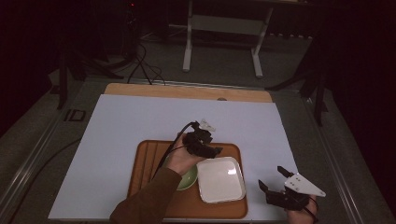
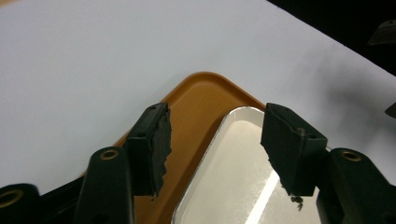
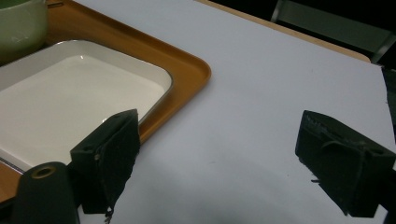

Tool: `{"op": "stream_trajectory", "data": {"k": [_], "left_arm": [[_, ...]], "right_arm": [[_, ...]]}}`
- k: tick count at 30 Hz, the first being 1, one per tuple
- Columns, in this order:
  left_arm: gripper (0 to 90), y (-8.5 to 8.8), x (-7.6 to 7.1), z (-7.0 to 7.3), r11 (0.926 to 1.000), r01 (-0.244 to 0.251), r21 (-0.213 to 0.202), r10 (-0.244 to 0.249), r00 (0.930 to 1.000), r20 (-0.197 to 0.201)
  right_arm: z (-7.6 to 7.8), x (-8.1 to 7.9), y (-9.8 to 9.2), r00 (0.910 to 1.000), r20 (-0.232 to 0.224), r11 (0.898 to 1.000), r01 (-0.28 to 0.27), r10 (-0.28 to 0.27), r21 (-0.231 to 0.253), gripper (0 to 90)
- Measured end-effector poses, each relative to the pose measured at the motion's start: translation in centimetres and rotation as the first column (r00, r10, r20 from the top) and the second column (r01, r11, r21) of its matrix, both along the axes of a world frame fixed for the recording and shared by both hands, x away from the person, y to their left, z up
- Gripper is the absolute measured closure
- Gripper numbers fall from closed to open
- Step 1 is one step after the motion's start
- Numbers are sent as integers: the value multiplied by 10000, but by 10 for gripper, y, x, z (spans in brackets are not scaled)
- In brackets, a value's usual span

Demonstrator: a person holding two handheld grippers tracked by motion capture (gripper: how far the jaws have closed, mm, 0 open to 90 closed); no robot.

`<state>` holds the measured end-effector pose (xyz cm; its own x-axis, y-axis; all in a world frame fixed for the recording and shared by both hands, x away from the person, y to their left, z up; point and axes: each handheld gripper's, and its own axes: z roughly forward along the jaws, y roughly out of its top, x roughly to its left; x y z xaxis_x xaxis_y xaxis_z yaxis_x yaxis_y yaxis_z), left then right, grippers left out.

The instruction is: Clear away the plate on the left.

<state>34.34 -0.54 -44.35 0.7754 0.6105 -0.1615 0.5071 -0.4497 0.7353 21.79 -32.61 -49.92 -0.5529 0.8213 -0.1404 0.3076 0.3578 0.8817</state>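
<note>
Sleeve and forearm [image 1: 144,200] are entering at the bottom of the high view, carrying the left gripper [image 1: 205,144] over the orange tray [image 1: 154,158], where it is hovering with its jaws spread wide at the far rim of the white square dish [image 1: 220,179]. In the left gripper view that rim corner is lying between the two pads without touching either, so the hand seems to be lining up a pinch on the dish edge; to do it well, it should be lowering until one pad is sitting inside the rim and the other outside, then closing squarely (the glossy surface is likely to slip). Partly under the forearm, the green bowl [image 1: 187,179] is sitting just beside the dish; what it holds cannot be told. The dish is showing nothing inside. Farther right, the right gripper [image 1: 275,186] is waiting off the tray over the pale sheet [image 1: 116,126], jaws likewise apart and holding nothing.
</note>
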Motion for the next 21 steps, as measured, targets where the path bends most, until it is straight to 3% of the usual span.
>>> {"op": "stream_trajectory", "data": {"k": [8, 15, 21], "left_arm": [[387, 9, -7, 9, 9995, -306, -72, 311, 9968, 732], [380, 22, -14, 16, 9977, -646, -179, 665, 9885, 1355], [371, 34, -23, 24, 9955, -918, -224, 944, 9763, 1946]], "right_arm": [[0, 0, 1, 10000, -20, 10000, 5, -5, -27, 138], [0, 0, 1, 10000, -16, 10000, 7, -7, -25, 138], [0, 0, 0, 10000, -38, 10000, 29, -29, -5, 138]]}}
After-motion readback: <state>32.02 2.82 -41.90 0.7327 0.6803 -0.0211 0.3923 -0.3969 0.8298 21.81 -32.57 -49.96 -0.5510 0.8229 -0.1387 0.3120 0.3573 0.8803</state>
